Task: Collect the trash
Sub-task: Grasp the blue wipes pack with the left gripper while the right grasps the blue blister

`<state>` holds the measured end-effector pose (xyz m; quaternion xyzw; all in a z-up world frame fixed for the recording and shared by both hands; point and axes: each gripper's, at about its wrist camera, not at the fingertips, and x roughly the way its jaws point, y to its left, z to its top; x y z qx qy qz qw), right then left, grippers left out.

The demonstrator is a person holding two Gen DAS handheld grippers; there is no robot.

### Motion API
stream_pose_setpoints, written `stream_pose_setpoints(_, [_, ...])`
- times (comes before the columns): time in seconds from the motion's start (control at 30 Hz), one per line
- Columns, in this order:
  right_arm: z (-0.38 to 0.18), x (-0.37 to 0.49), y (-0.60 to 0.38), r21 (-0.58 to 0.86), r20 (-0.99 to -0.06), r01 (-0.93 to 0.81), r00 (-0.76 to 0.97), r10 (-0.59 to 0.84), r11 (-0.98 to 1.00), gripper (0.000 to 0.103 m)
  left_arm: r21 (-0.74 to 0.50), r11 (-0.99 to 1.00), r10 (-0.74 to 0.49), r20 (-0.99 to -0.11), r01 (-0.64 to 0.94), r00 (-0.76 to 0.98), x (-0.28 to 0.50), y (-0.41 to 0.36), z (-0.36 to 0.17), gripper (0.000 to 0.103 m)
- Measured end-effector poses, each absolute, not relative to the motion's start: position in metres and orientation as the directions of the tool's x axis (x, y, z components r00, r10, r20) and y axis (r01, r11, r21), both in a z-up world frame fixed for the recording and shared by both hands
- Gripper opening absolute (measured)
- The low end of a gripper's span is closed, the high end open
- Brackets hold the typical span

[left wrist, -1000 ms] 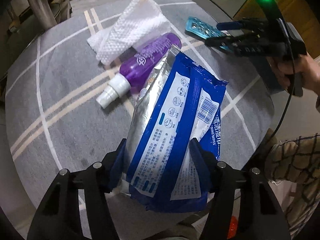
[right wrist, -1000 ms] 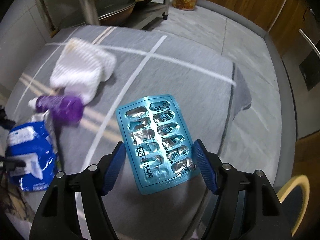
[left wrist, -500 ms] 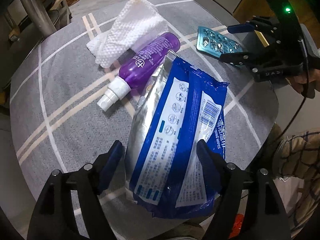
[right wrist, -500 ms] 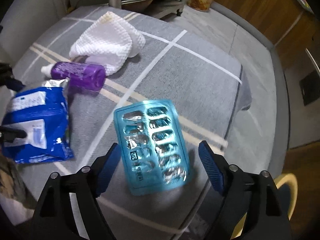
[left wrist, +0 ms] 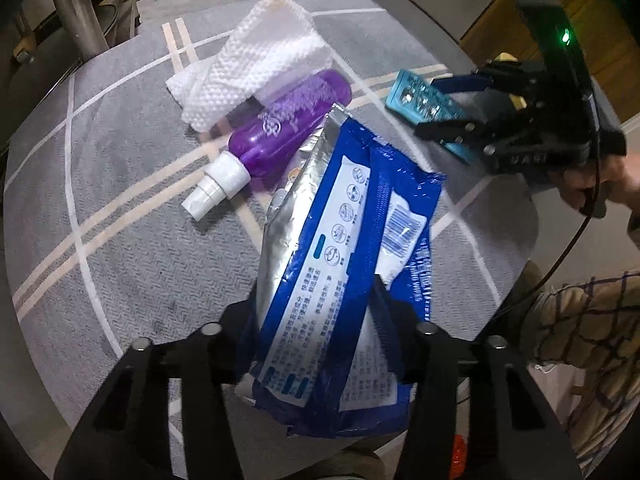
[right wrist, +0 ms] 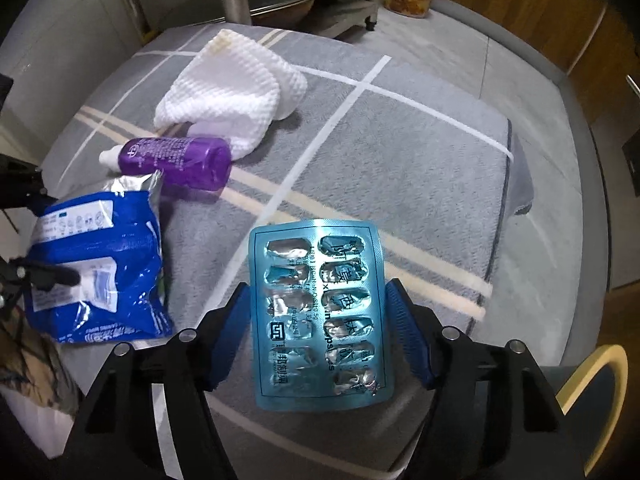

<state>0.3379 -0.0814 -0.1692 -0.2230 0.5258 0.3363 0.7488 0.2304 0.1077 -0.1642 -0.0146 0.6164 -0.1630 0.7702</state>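
Simultaneously, both tools take hold of rubbish on a grey-striped tabletop (right wrist: 420,152). The left hand-held gripper (left wrist: 320,332) is closed on the near end of a blue wet-wipes pack (left wrist: 348,248), its pads pressing dents into the crinkled film; the far end appears to rest by a purple spray bottle (left wrist: 288,128). The right hand-held gripper (right wrist: 320,332) is closed to the width of a teal blister pack (right wrist: 316,312), a blue pad at each long edge, the sheet lying near the tabletop's front edge.

Judging by appearances, the wipes pack is light, soft and slick, likely to sag or slide unless pinched across its bulk. The blister sheet looks thin, springy and almost weightless, its pockets already burst; an edge grip could bow or flick it out, so a pinch through the flat would hold better. Beyond the bottle, touching it, lies a folded white cloth (right wrist: 228,92).
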Motion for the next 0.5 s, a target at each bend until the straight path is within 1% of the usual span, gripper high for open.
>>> stream_pose_setpoints(0.03, [-0.169,0.336,-0.083,0.026,-0.936,-0.731,0.221,0.273,0.681,0.069,-0.227,0.946,-0.274,-0.942,0.232,0.192,0.229,0.108,-0.162,0.043])
stream_pose_setpoints(0.13, [-0.164,0.333,-0.085,0.043,-0.933,-0.714,0.222,0.284,0.698,0.069,-0.234,0.945,-0.282,-0.935,0.227,0.213,0.229,0.108,-0.153,0.03])
stream_pose_setpoints(0.27, [-0.151,0.33,-0.093,0.072,-0.918,-0.689,0.237,0.318,0.722,0.069,-0.253,0.943,-0.303,-0.922,0.216,0.243,0.228,0.109,-0.14,0.019])
stream_pose_setpoints(0.33, [-0.144,0.33,-0.097,0.088,-0.91,-0.674,0.245,0.334,0.734,0.069,-0.253,0.942,-0.305,-0.919,0.221,0.251,0.229,0.108,-0.135,0.016])
stream_pose_setpoints(0.5, [-0.127,0.326,-0.107,0.119,-0.892,-0.648,0.264,0.368,0.752,0.069,-0.249,0.937,-0.314,-0.907,0.244,0.282,0.224,0.102,-0.119,0.015])
